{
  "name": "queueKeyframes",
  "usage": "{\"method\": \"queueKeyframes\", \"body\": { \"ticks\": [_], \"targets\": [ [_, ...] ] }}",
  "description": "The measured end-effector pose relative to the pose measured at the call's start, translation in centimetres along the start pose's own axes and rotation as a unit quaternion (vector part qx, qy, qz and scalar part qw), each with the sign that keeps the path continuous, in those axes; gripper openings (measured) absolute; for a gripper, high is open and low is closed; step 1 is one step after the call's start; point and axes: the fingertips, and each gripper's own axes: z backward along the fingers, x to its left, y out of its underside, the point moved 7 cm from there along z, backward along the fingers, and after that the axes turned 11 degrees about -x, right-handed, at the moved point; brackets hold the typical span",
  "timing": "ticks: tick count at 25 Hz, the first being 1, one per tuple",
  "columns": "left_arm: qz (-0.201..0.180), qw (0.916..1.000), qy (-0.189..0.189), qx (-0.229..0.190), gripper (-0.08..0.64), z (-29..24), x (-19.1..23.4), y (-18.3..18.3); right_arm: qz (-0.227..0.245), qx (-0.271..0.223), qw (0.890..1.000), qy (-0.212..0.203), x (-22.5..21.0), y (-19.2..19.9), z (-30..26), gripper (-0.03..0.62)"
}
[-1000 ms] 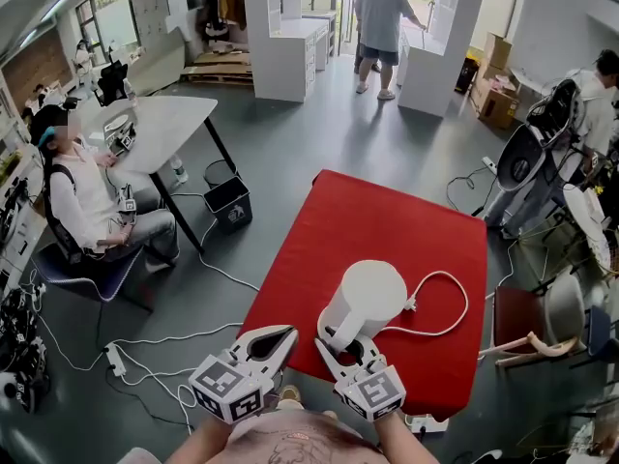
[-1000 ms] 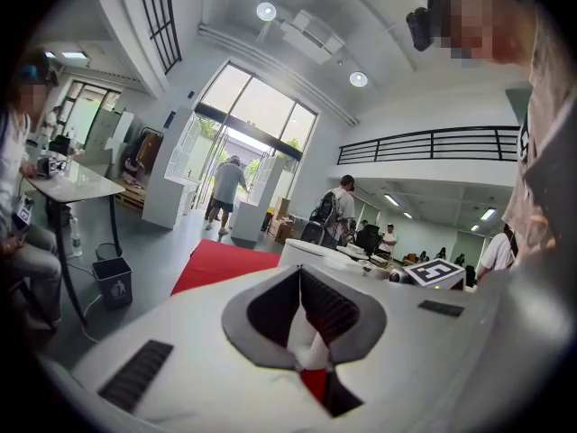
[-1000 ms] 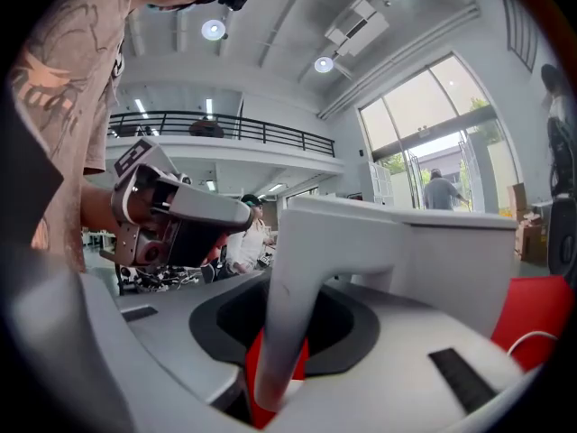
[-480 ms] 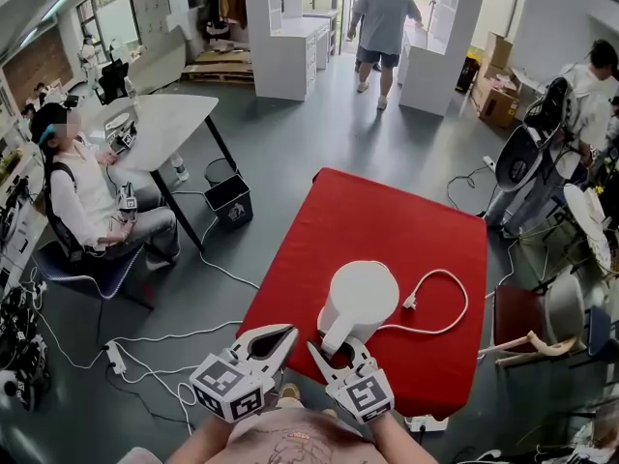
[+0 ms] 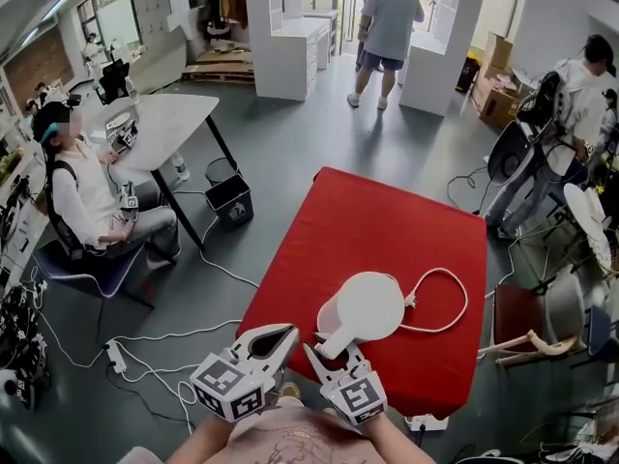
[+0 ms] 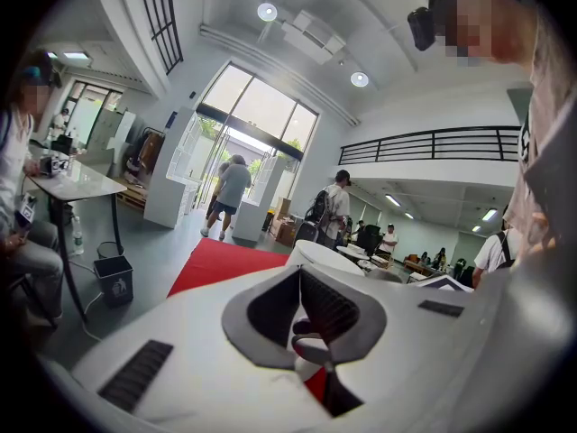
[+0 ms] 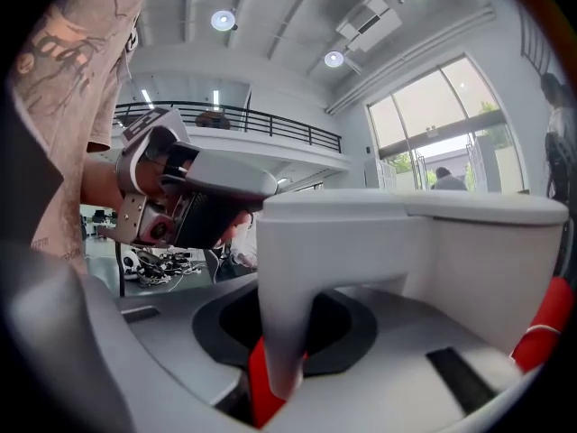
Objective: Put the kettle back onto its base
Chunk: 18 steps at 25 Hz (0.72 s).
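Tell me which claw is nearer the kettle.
Right. The right claw holds the kettle by its handle, jaws having just been closing; the left claw sits apart, off the kettle's left side.

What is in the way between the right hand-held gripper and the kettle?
Nothing visible. The right hand-held gripper has just been closing its jaws, and the handle of the white kettle is already between them.

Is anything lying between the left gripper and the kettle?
No. In the head view, only a strip of bare red table separates the left gripper from the kettle.
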Motion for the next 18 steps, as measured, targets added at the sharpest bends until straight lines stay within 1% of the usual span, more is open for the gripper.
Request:
{"method": "queueKeyframes", "body": {
  "ticks": [4, 9, 11, 16, 18],
  "targets": [
    [0.001, 1.0000, -0.001, 0.001, -0.012, 0.2, 0.0, 0.2, 0.005, -0.012, 1.000, -0.001, -0.8, -0.2, -0.5, 0.087],
    [0.002, 1.0000, 0.001, 0.001, -0.012, 0.2, -0.2, 0.1, 0.016, -0.013, 1.000, 0.002, -1.1, -0.8, -1.1, 0.086],
    [0.003, 1.0000, -0.001, 0.001, -0.012, 0.3, -0.2, 0.1, 0.019, -0.009, 1.000, 0.002, -0.9, -0.9, -1.2, 0.086],
    [0.002, 1.0000, -0.007, -0.001, -0.012, 0.9, 0.0, 0.0, 0.032, 0.016, 0.999, -0.020, 0.5, 0.7, -1.9, 0.086],
    [0.002, 1.0000, -0.009, -0.001, -0.012, 1.0, 0.0, 0.0, 0.028, 0.016, 0.999, -0.018, 0.5, 1.0, -1.9, 0.086]
  ]
}}
